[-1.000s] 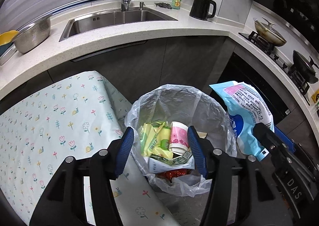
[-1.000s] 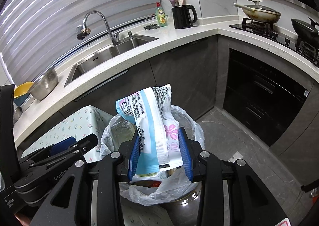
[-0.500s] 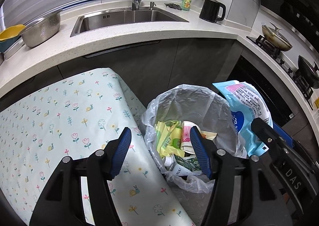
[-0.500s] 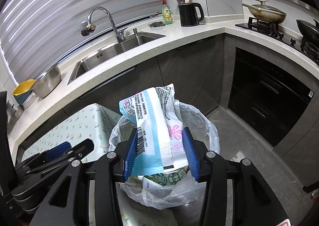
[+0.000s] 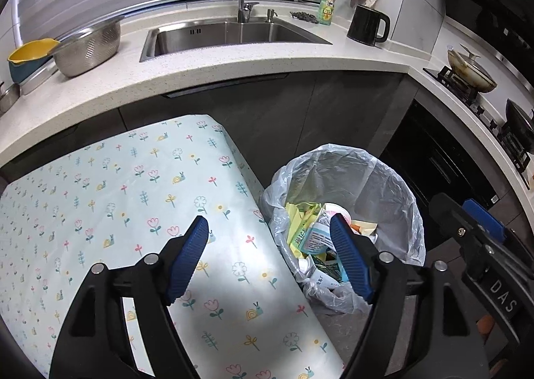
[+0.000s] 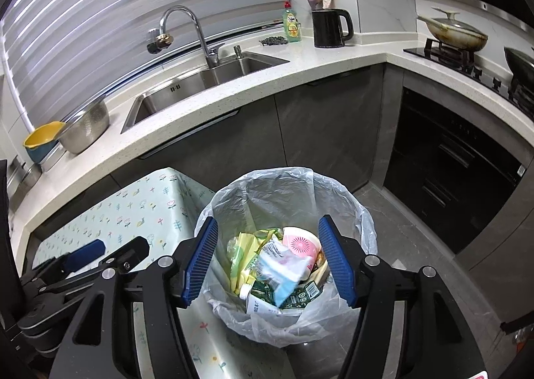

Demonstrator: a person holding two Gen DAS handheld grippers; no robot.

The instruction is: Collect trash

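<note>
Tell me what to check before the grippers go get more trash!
1. Right gripper open and holding nothing: ok.
2. Left gripper open and holding nothing: ok.
3. Blue and white packet down inside the trash bin: ok.
4. Bag liner folded over the rim all around: cannot tell, near side hidden.
5. More trash on the flowery tablecloth: none seen, part hidden.
</note>
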